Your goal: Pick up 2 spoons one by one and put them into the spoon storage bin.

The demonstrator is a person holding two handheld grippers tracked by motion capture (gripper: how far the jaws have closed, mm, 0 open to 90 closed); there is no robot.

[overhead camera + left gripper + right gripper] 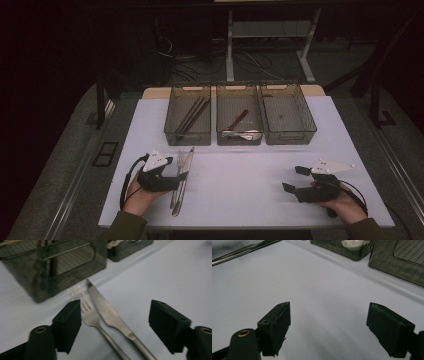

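Straddling fork (pixel 91 316) and knife (pixel 110 315), left gripper (pixel 115 325) jaws stand apart, pads touching neither; nothing held. Fork and knife lie side by side on white table (pixel 240 175), tips toward left bin (pixel 188 115), likely staged for sorting by type. Left bin already holds dark sticks, probably chopsticks; middle bin (pixel 239 117) holds spoons; right bin (pixel 287 115) bare, probably meant for this cutlery. Right gripper (pixel 328 327) jaws wide, empty, resting over bare table well apart. No readable brand, label or writing anywhere.
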